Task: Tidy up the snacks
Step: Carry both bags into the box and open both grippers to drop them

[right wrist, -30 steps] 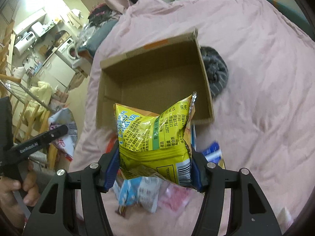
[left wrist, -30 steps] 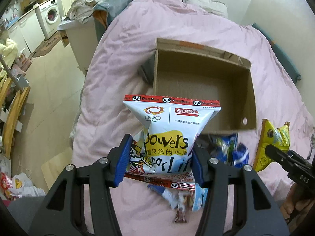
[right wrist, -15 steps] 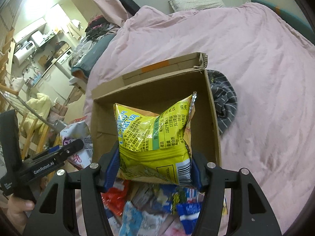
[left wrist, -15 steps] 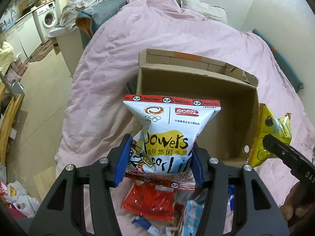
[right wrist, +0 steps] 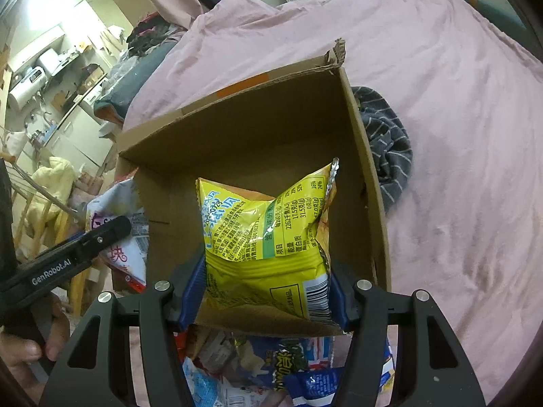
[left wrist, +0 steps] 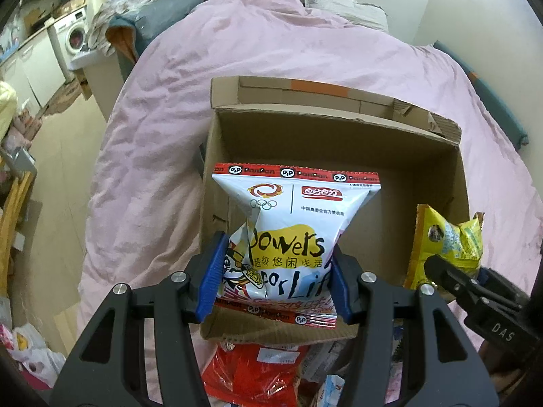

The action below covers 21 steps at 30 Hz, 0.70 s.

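Observation:
An open cardboard box (left wrist: 339, 135) (right wrist: 244, 142) stands on a pink bed. My left gripper (left wrist: 275, 278) is shut on a white and red snack bag (left wrist: 292, 230) and holds it over the box's near left part. My right gripper (right wrist: 264, 288) is shut on a yellow snack bag (right wrist: 271, 237) and holds it over the box's near side. The yellow bag (left wrist: 444, 240) and right gripper also show at the right of the left wrist view. The white bag (right wrist: 118, 234) and left gripper show at the left of the right wrist view.
Several loose snack packets lie on the bed in front of the box, red ones (left wrist: 258, 373) and blue ones (right wrist: 305, 369). A striped grey garment (right wrist: 387, 149) lies right of the box. The bed's left edge drops to the floor (left wrist: 51, 156).
Both grippers have moved forward with their bags, from above the loose packets to over the box's near edge. The box now fills more of both views.

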Available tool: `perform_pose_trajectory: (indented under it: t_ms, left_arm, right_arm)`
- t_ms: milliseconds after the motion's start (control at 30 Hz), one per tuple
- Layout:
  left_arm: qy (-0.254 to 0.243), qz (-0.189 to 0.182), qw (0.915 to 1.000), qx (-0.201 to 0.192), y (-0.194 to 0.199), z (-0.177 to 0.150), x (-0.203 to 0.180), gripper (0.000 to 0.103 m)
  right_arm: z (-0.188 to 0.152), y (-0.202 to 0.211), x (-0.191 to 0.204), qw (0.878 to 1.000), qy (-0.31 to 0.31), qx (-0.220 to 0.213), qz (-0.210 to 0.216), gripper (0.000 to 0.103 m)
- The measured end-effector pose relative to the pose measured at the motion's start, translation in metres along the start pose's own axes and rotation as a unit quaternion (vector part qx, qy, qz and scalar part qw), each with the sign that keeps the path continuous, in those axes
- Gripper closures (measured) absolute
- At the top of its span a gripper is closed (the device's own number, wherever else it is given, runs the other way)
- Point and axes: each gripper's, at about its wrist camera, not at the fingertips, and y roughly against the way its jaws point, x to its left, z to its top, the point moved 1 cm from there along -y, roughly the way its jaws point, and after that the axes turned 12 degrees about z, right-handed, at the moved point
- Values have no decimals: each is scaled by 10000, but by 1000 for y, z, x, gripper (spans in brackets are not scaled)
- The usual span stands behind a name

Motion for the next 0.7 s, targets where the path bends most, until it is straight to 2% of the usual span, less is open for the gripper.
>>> perform_pose_trajectory:
  t_ms: [100, 267, 467, 700]
  left_arm:
    - [-150, 100, 9998, -88, -1, 1, -5, 52]
    - [-170, -9, 9994, -288, 0, 2, -8, 52]
    - [-205, -34, 9996, -199, -6, -3, -8, 51]
    - [-257, -94, 9988, -401, -1, -8, -10, 51]
  right_arm:
    - [2, -1, 1, 10000, 31, 29, -3, 40]
    - [-2, -11, 1, 9996, 155, 187, -143, 40]
    - [-4, -15, 6, 9993, 243, 281, -95, 40]
    - [-5, -15, 8, 9991, 300, 281, -122, 39]
